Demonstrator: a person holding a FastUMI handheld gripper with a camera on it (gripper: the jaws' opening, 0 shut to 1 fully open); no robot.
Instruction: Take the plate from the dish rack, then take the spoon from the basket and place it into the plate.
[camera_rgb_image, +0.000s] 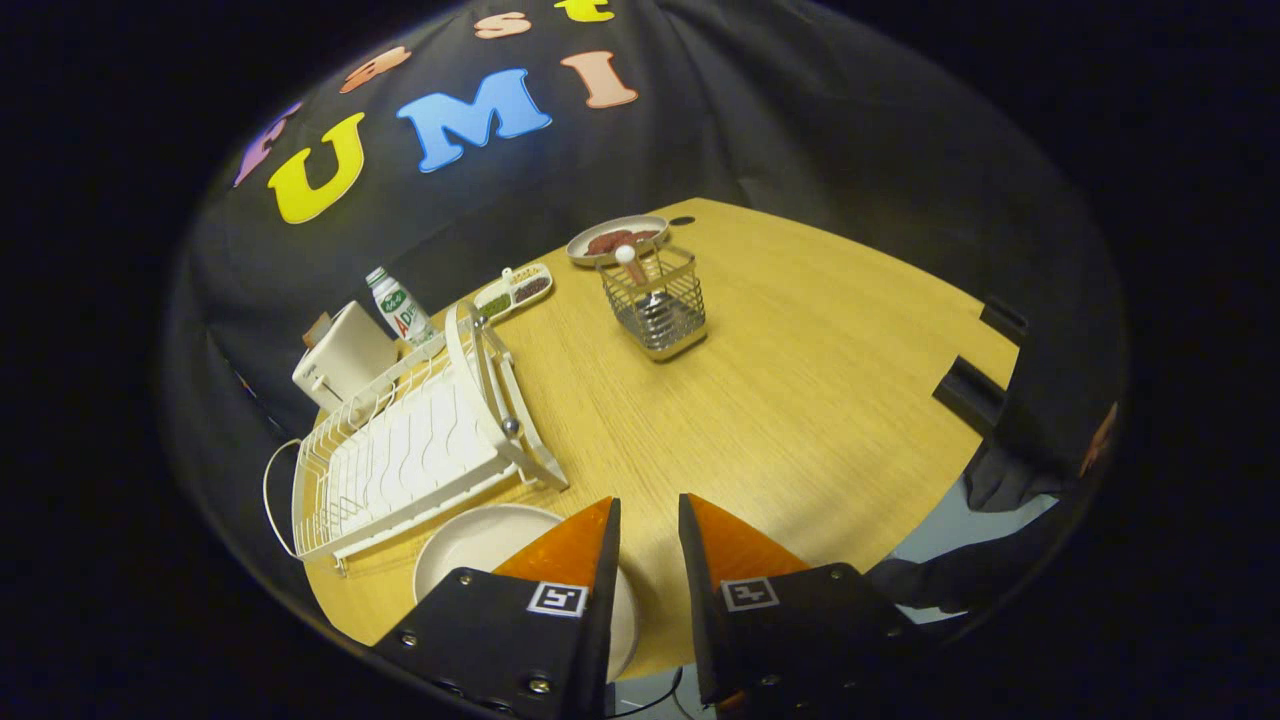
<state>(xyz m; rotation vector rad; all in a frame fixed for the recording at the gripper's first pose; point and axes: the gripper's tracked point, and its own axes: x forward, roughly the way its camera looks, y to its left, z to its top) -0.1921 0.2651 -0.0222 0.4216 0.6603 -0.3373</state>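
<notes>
A light wooden table (800, 400) fills the scene, seen from a camera riding on a hand-held gripper (648, 520). On the table's left side sits a white wire dish rack (400, 460), and its slots look empty. Behind the rack stand a white boxy appliance (345, 360) and a small bottle (400, 305), with a narrow divided tray (515, 288) just beyond.

A pale round plate (480, 545) lies flat on the table right beside the rack's near edge, partly hidden under the left finger. So the first part of the task appears done: the plate is out of the rack.

Farther off, well beyond the fingers, stands a small wire basket (655, 300). The spoon (628, 262) stands upright in it, its white rounded end poking above the rim. Behind the basket rests another small plate holding something reddish (618, 240).

The gripper's two orange fingers (575, 545) stand a small gap apart over the near table edge, holding nothing. What is left, by my reading, is the whole second half: reaching the basket, lifting the spoon out, and laying it in the pale plate.
</notes>
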